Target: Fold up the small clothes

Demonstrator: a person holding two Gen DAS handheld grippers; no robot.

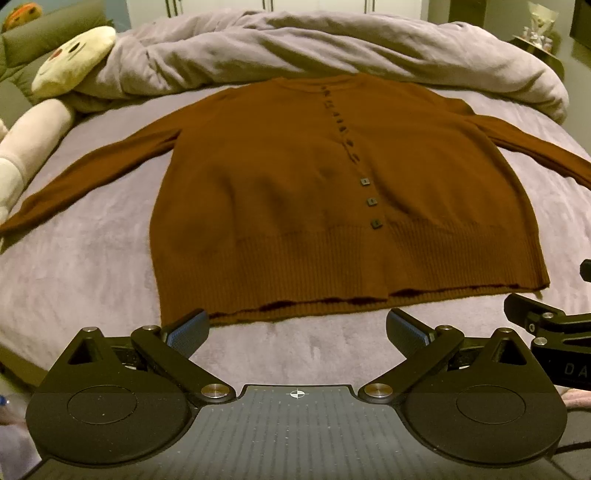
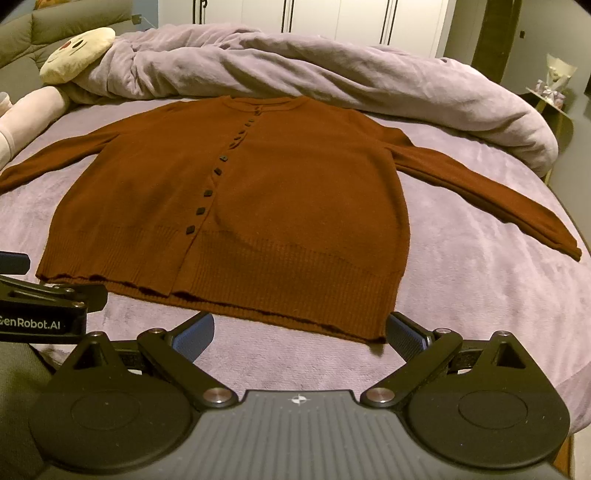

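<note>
A brown knitted cardigan lies flat and buttoned on the lilac bed sheet, hem toward me, both sleeves spread out to the sides. It also shows in the right wrist view. My left gripper is open and empty, just short of the hem's left half. My right gripper is open and empty, just short of the hem's right corner. Each gripper's side shows in the other's view, the right one and the left one.
A bunched lilac duvet lies across the bed behind the cardigan's collar. A cream plush toy and pale pillows lie at the far left. The bed's right edge drops off past the right sleeve. White wardrobe doors stand behind.
</note>
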